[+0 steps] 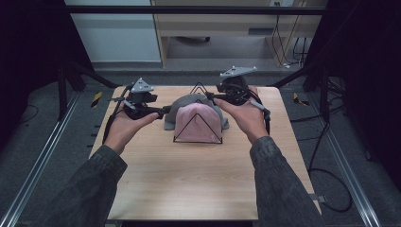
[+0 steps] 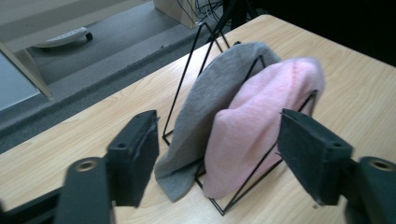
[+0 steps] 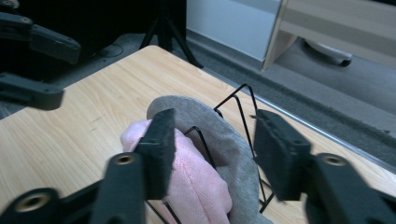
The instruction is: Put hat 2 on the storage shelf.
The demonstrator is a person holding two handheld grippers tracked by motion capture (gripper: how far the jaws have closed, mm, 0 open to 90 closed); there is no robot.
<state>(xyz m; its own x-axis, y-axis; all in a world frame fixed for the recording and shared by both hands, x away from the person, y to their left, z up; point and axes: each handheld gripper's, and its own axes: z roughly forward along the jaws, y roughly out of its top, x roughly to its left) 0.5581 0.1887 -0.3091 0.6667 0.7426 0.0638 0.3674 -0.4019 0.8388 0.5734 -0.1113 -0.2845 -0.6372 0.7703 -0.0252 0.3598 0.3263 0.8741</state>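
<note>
Now both claws gape wide: the left claw [image 1: 163,110] beside the grey cloth [image 1: 185,105], the right claw [image 1: 211,96] above it, the soft pink cloth [image 1: 198,124] draped over a black wire rack [image 1: 197,140] mid-bench.

the black wire rack [image 1: 198,130] stood mid-table with a grey cloth [image 1: 185,106] and a pink cloth [image 1: 198,120] draped over it, blocking the centre. bare wooden tabletop [image 1: 198,179] lay open in front and along both sides of the rack.
</note>
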